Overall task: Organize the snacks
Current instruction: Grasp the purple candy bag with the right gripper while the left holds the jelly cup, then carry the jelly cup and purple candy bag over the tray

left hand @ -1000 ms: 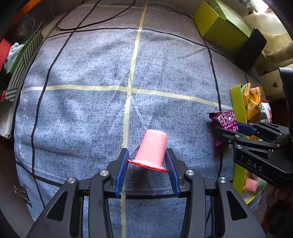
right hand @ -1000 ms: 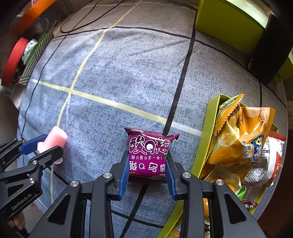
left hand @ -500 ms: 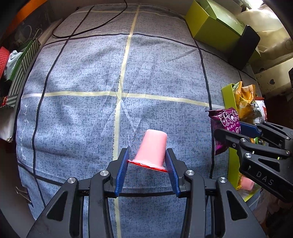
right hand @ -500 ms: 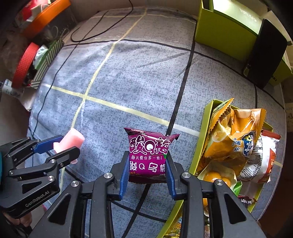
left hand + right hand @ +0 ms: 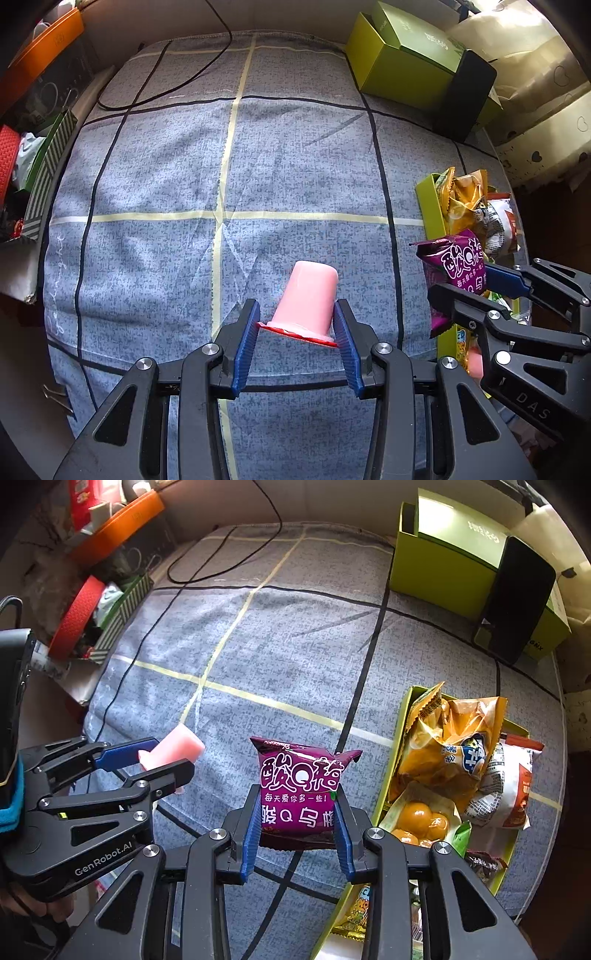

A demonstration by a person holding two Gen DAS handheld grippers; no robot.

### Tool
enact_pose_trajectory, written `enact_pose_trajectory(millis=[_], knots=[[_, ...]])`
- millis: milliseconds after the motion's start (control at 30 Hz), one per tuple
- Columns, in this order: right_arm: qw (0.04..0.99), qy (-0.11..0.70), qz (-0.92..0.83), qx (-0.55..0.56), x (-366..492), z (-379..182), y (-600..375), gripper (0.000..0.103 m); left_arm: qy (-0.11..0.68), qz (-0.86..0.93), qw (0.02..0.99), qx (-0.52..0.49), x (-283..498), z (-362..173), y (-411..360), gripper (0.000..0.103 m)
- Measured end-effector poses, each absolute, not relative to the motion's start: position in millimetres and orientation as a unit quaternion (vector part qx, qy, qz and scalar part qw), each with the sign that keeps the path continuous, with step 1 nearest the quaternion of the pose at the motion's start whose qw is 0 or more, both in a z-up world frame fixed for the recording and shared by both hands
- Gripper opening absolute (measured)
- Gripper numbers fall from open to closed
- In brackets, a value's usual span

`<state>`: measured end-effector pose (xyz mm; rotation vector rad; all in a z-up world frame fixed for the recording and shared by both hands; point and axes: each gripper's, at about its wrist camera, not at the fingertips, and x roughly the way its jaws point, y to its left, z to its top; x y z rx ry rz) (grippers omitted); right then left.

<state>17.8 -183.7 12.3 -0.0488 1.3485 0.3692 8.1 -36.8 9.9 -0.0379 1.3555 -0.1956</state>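
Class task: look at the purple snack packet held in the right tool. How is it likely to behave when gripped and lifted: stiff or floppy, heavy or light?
The purple snack packet looks puffed and probably light. Its film body would likely dent under the right tool, and its crimped top corners look thin and floppy.

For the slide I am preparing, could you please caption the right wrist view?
Right tool holds a purple snack packet above the grey cloth, beside a green tray of snacks.

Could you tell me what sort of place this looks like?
Probably a cluttered home room: a table under a grey checked cloth, a green tray crammed with snack packets, and storage boxes such as the orange bin around the edges.
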Motion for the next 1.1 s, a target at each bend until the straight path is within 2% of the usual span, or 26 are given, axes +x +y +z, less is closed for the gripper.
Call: enact_pose_trajectory(millis=[500, 1100], knots=[[0.783, 0.604, 0.151, 0.005, -3, 32, -219, 0.033, 0.614, -0.121, 0.780, 0.007, 0, 31, -69, 0.042], [0.789, 0.607, 0.076, 0.055, -28, 30, -300, 0.033, 0.612, -0.191, 0.766, 0.049, -2, 34, -146, 0.042]])
